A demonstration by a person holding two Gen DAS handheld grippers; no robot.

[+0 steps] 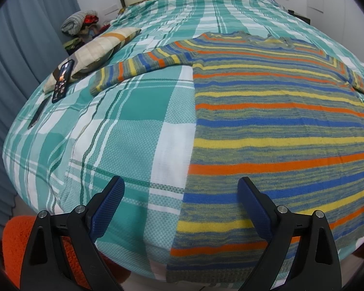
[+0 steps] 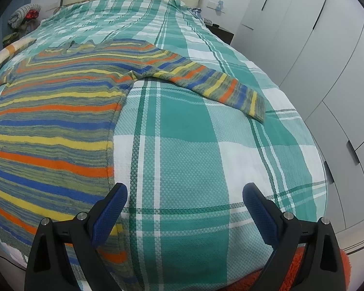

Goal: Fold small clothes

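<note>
A striped knit sweater (image 1: 279, 126) in orange, yellow, blue and green lies flat on a bed with a teal plaid cover (image 1: 123, 131). Both sleeves are spread outward; its left sleeve (image 1: 138, 65) shows in the left wrist view, its right sleeve (image 2: 220, 87) in the right wrist view. My left gripper (image 1: 180, 186) is open and empty above the sweater's lower left hem edge. My right gripper (image 2: 184, 191) is open and empty over the bare cover, just right of the sweater's (image 2: 51, 131) lower right side.
A patterned pillow (image 1: 94, 51), a phone (image 1: 63, 80) and a dark thin object (image 1: 37, 116) lie at the bed's left side. A clothes pile (image 1: 80, 21) sits beyond. A white wardrobe (image 2: 327, 72) stands right of the bed. An orange fuzzy rug (image 1: 14, 240) lies below.
</note>
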